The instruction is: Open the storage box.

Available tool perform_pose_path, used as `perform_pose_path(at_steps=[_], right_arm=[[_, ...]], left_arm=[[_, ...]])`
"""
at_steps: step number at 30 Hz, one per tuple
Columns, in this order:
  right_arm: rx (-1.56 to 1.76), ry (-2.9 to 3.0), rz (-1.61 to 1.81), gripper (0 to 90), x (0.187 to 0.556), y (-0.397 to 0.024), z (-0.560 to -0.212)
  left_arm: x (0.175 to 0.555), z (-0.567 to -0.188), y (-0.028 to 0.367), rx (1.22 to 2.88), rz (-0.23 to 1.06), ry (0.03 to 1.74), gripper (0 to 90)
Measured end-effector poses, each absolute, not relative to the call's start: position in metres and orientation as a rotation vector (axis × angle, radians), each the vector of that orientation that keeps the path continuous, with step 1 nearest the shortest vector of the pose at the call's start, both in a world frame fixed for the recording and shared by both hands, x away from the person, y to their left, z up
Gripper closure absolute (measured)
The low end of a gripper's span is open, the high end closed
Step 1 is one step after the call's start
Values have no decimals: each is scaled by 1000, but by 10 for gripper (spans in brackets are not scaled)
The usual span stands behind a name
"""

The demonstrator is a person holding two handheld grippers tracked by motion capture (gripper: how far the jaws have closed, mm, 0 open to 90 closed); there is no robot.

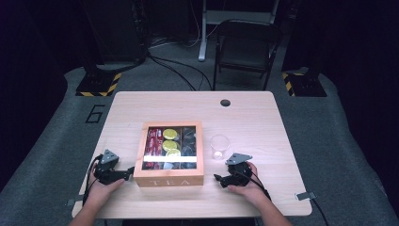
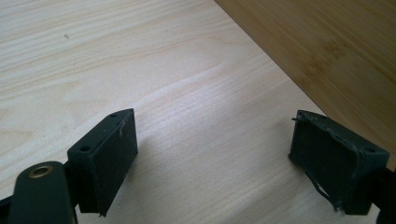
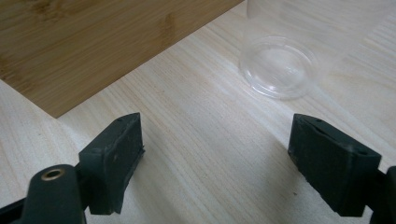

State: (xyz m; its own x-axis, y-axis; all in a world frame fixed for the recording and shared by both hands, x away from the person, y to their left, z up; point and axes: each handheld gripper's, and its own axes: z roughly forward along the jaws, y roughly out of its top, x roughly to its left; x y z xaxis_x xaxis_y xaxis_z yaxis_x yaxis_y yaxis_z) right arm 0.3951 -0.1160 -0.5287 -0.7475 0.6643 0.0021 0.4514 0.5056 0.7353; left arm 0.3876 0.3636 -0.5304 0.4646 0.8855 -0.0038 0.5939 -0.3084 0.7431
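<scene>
STAGE: start, nothing handled | tea box [image 1: 169, 176]: lid closed, table centre | plastic cup [image 1: 219, 147]: empty, just right of box | left gripper [image 1: 126, 173]: released, left of box | right gripper [image 1: 218, 179]: released, right of box | REMAINING: all steps.

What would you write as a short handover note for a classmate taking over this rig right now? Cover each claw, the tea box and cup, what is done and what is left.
Left claw: open, nothing between its jaws, resting on the table just left of the tea box.
Right claw: open, holding nothing, on the table right of the box and just in front of the clear cup.
Tea box: mid-table, glass lid closed, yellow and red packets visible inside.
Cup: upright beside the box's right side, apart from it; it looks empty.
Done: nothing visibly moved so far.
Left: probably opening the lid and moving a packet to the cup, all still to do.
</scene>
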Motion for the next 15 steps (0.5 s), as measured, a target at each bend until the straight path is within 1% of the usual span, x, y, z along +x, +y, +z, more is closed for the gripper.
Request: perform_pose_path(at_steps=[15], right_arm=[[947, 2467, 1082, 169, 395, -116, -529]], left_arm=[[388, -530, 363, 2024, 538, 1231, 147]])
